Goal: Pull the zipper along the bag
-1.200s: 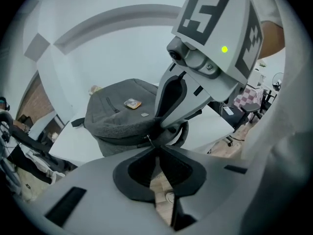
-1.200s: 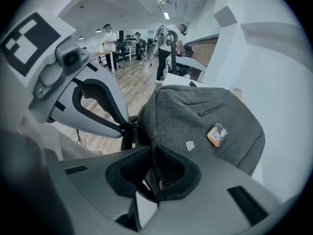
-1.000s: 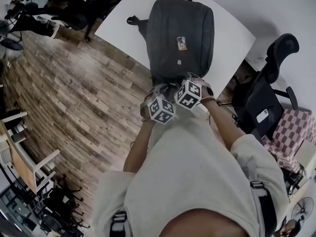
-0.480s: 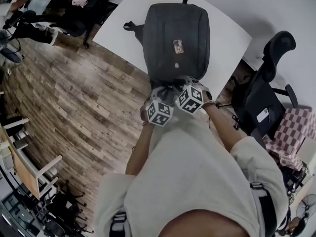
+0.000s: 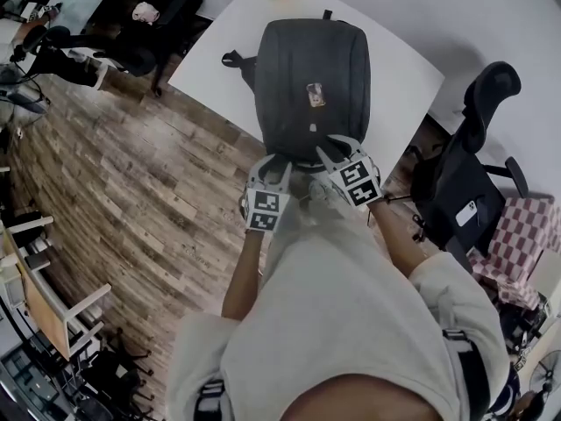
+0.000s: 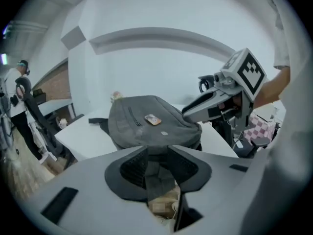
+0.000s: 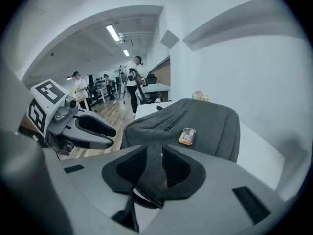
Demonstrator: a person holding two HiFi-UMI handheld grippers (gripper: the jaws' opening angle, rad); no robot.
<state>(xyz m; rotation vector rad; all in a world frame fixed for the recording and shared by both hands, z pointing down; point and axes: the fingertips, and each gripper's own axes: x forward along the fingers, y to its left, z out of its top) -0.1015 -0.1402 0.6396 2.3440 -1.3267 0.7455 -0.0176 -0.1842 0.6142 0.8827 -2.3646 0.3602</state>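
1. The dark grey bag [image 5: 311, 77] lies flat on the white table [image 5: 219, 51], with a small orange tag [image 5: 316, 95] on its top face.
2. At the bag's near edge, the left gripper [image 5: 273, 167] pinches a grey strip [image 6: 155, 173] in narrow jaws. To its right, the right gripper [image 5: 337, 154] has narrow jaws closed on dark fabric of the bag.
3. Half a second earlier the grippers were pressed side by side; now they have spread apart.
4. The bag's inside does not show.
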